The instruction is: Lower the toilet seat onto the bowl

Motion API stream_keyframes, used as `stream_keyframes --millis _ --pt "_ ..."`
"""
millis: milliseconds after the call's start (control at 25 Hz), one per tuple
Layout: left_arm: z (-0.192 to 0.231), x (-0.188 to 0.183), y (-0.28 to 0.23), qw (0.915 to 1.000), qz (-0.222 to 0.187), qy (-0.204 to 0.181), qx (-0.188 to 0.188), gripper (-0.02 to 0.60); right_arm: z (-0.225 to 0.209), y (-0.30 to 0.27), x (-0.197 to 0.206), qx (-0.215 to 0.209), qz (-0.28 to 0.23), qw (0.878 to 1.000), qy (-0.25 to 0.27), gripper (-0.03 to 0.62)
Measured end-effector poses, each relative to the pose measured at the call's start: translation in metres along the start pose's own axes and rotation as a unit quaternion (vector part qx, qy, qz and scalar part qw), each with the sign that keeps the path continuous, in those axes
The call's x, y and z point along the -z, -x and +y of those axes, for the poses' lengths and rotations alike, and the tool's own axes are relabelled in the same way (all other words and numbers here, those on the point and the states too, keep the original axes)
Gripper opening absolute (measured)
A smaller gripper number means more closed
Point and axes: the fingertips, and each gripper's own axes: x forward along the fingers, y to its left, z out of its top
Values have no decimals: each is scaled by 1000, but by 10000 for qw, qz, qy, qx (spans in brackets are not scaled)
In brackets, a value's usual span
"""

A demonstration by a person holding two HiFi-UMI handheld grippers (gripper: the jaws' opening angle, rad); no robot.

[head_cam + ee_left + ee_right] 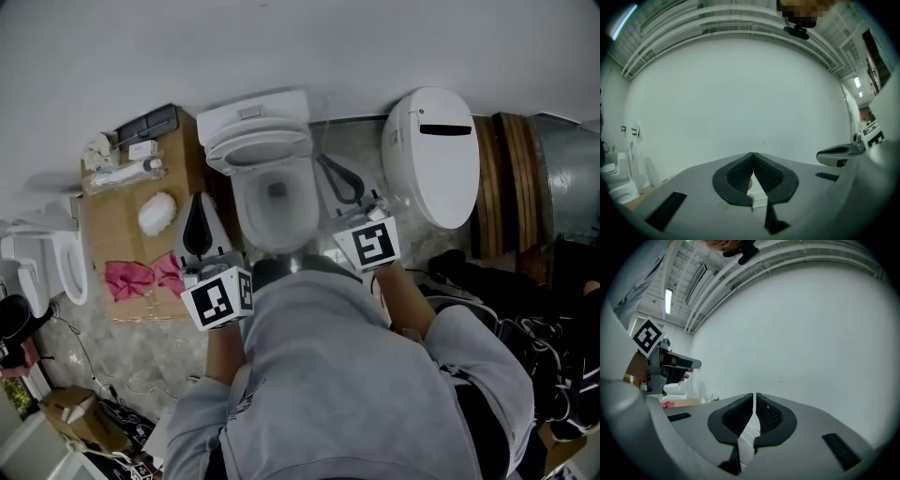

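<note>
Approach is the step in hand. The white oval toilet seat (302, 146) appears to be still up, leaning back against the white rectangular tank (251, 114), with the open white ceramic bowl (237, 202) below it. The person stands straight in front of the toilet and holds one tool at each side of the bowl; neither touches the seat.

The left tool (197, 200) is clenched on nothing: in the left gripper view its black ribbed jaws (753, 154) meet at the tips against a bare white wall. The right tool (324, 162) is also closed and empty, with only a thin slit between its jaws in the right gripper view (753, 395).

The next move probably calls for one tool to reach the upper edge of the seat, to tip it forward past its balance point, and then to guide it down slowly — a free drop would slam it on the bowl.

No brand or word can be read. The cubes on the tools carry black-and-white square markers (375, 244). The second white toilet with closed lid (433, 178), at the right, has a dark strip (445, 129), and a small label lies on the brown cardboard sheet (112, 230) — both are too small to read.
</note>
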Motion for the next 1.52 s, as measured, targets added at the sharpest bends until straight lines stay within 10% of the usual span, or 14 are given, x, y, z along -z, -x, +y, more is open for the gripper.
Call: stream_keyframes --millis 1520 --pt "84 56 -82 9992 311 184 189 0 23 -155 85 -457 1232 9893 639 75"
